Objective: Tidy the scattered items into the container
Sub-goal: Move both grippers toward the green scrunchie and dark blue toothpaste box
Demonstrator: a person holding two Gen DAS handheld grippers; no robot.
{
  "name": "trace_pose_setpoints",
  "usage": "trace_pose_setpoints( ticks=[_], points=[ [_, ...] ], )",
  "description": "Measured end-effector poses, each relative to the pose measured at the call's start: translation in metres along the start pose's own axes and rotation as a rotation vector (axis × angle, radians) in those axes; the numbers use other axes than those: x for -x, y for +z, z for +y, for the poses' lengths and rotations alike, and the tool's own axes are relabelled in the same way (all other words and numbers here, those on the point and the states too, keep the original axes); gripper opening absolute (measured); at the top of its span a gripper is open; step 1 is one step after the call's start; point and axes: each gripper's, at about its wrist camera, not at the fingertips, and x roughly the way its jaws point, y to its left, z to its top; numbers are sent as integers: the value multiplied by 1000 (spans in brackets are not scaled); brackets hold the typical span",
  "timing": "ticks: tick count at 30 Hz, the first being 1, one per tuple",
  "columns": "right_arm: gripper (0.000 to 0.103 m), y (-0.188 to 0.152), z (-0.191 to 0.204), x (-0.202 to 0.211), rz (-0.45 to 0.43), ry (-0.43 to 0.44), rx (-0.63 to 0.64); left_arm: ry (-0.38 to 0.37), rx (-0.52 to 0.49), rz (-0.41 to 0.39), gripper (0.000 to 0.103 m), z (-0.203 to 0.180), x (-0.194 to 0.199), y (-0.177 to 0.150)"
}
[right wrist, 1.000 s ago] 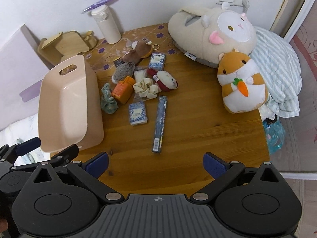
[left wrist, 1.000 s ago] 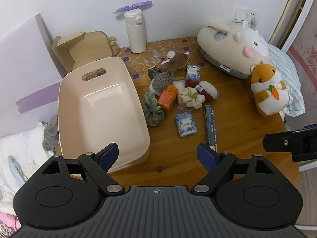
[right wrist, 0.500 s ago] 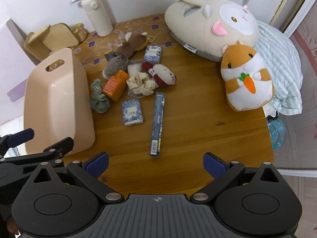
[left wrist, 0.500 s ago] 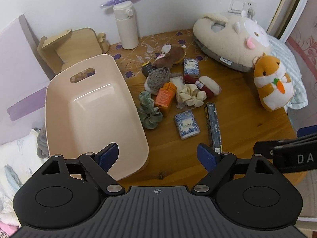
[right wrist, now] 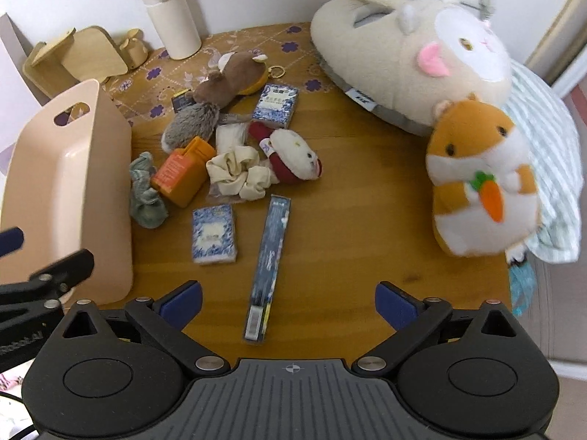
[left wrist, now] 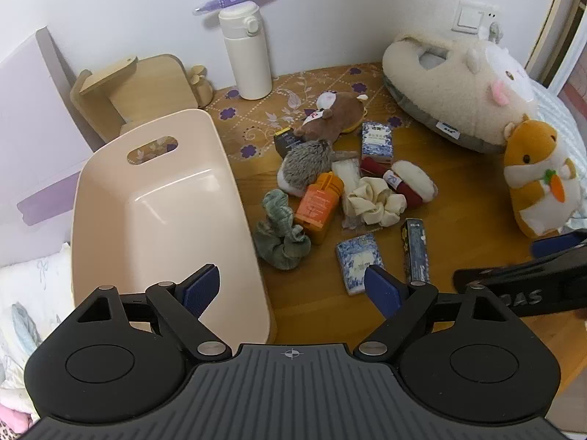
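Observation:
An empty beige bin (left wrist: 165, 212) with a handle slot stands at the table's left; it also shows in the right wrist view (right wrist: 66, 183). Scattered beside it lie a green scrunchie (left wrist: 280, 236), an orange box (left wrist: 319, 207), a cream scrunchie (left wrist: 374, 201), a blue patterned packet (left wrist: 357, 262), a long dark box (right wrist: 269, 262), a hedgehog toy (left wrist: 302, 170), a brown plush (left wrist: 332, 113) and a red-white plush (left wrist: 411, 183). My left gripper (left wrist: 291, 289) is open and empty above the bin's near corner. My right gripper (right wrist: 288, 302) is open and empty over the long box's near end.
A white bottle (left wrist: 245, 51) and a wooden stand (left wrist: 128, 91) stand by the back wall. A large cream plush slipper (left wrist: 458, 95) and an orange hamster plush (left wrist: 539, 179) sit at the right. Bedding lies past the table's right edge (right wrist: 550, 168).
Both grippers have moved forward and lower toward the table, so the items look larger. Both stay open and empty. Nothing on the table has moved.

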Motion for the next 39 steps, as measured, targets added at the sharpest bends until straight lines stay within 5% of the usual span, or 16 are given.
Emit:
trace_pose_setpoints(
  ticks=[9,23,31,39],
  points=[
    [89,10,0,-67,46,70,71,31,-48,-36,88,-17,-32,10],
    [82,14,-13,-118,83,110,105,108,-188,-68,88,-42,-80,25],
    [81,19,-7,-134,104,99,106,94,-198,-27,88,-44,-102,32],
    [78,23,-9,-140,102,35,127,180,-170,51,88,-43,-128,38]
  ],
)
